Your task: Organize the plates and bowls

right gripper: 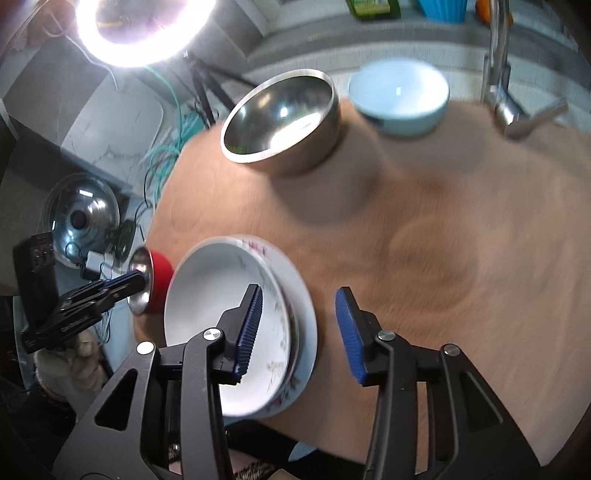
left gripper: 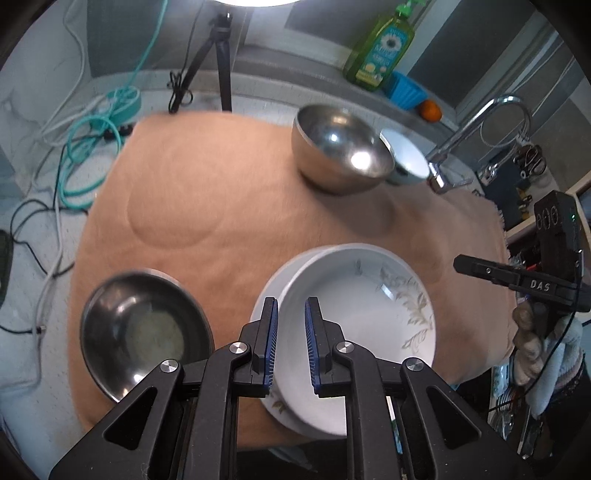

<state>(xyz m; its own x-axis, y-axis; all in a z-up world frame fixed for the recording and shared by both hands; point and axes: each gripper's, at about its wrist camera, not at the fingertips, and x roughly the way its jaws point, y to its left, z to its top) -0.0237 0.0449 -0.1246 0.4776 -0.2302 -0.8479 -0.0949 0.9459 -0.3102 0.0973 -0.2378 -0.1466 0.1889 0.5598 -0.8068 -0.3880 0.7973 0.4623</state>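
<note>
Overlooking a kitchen counter spread with a tan cloth [left gripper: 221, 177], with a tap [left gripper: 480, 129] at the back and a ring light [right gripper: 136, 26] glaring above.

Resting at the near edge of the cloth: a white flowered bowl [left gripper: 362, 295], sitting inside a plate [right gripper: 304, 306]. Standing at the far side: a deep steel bowl [left gripper: 340, 147], just beside a pale blue bowl [left gripper: 406, 158]. Lying to the left of the stack, apart from it: a shallow steel bowl [left gripper: 144, 328].

Hovering above the left rim of the stack: the left gripper [left gripper: 291, 332], fingers drawn narrow, pinching nothing that can be made out.

Straddling the right rim of the stack: the right gripper [right gripper: 299, 325], fingers standing moderately apart, one over the bowl's inside and one over bare cloth, pressing on neither bowl nor plate.

Judging the step in hand: letting go of the bowl-on-plate stack, with the loose bowls not yet gathered.

Calling next, probably, for lifting both grippers clear of the rim without nudging the stack, then reaching for one of the steel bowls, opening wide enough to take its thin rim, one finger inside, and gripping firmly against slipping.
</note>
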